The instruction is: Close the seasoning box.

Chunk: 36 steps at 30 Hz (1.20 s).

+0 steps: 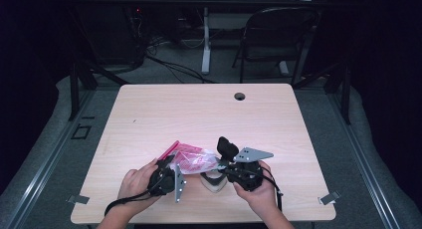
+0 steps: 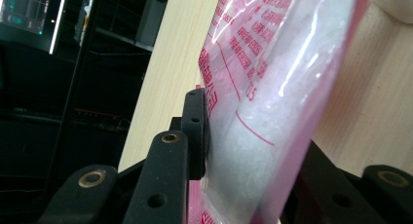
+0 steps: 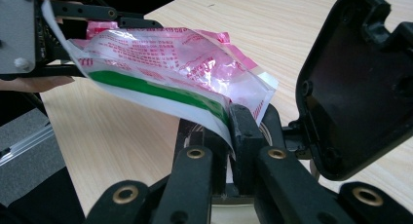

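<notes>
A clear plastic bag (image 1: 191, 159) with pink print and a green stripe hangs stretched between my two grippers, just above the wooden table (image 1: 199, 114). My left gripper (image 1: 171, 167) is shut on one end of it; the bag (image 2: 272, 87) holds white grains and is pinched between the jaws of the left gripper (image 2: 253, 131). My right gripper (image 1: 221, 165) is shut on the other edge; in its own view the right gripper (image 3: 233, 119) clamps the white border of the bag (image 3: 165, 63). A black plastic shell (image 1: 226, 147) (image 3: 355, 83) stands right beside the right gripper.
A white ring-shaped object (image 1: 213, 183) lies on the table under the right gripper, near the front edge. A cable hole (image 1: 240, 96) sits at the table's far side. Behind the table stand a folding chair (image 1: 278, 35) and a white post (image 1: 205, 40).
</notes>
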Motion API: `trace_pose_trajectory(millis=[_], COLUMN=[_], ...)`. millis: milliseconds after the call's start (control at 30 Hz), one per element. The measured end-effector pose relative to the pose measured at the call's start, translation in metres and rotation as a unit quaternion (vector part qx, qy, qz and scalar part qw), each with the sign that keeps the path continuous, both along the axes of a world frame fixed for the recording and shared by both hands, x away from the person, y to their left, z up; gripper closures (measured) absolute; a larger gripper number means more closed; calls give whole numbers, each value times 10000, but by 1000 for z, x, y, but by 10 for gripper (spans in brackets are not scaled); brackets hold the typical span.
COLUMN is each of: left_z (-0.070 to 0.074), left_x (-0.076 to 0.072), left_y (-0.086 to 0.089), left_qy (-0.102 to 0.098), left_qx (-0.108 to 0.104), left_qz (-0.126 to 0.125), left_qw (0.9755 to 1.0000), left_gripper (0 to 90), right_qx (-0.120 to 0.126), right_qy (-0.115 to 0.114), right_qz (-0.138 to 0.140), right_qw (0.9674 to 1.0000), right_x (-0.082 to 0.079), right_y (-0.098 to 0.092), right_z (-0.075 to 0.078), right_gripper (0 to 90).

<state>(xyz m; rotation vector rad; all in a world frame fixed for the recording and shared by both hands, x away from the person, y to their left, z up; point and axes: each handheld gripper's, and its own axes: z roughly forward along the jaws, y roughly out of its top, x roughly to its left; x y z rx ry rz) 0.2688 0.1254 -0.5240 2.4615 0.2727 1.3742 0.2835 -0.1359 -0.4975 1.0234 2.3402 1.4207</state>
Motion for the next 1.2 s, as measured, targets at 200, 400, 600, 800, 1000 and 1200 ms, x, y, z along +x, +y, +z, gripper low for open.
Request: trace_pose_trajectory(millis=[200, 400, 600, 800, 1000, 1200], left_z=[-3, -8, -16, -22, -26, -27], left_x=[0, 1, 6, 10, 16, 25], left_y=[1, 2, 6, 7, 11, 23], left_qy=[16, 93, 355, 705, 1039, 1441], left_qx=[-102, -232, -457, -847, -1111, -1538], left_qz=[18, 2, 7, -18, -27, 66], left_qw=[9999, 9997, 9983, 9939, 9884, 9775], left_gripper=[745, 748, 752, 760, 775, 781], right_qx=[-24, -24, 52, 142, 219, 332], right_qy=[-5, 11, -25, -71, -71, -75], right_qz=[16, 35, 14, -85, -92, -163], right_qw=[10000, 10000, 10000, 9998, 9997, 9993], right_x=[0, 0, -1, -1, -1, -1], right_y=[1, 2, 1, -1, -2, -4], right_z=[0, -1, 0, 2, 3, 3], right_gripper=[870, 864, 776, 703, 637, 619])
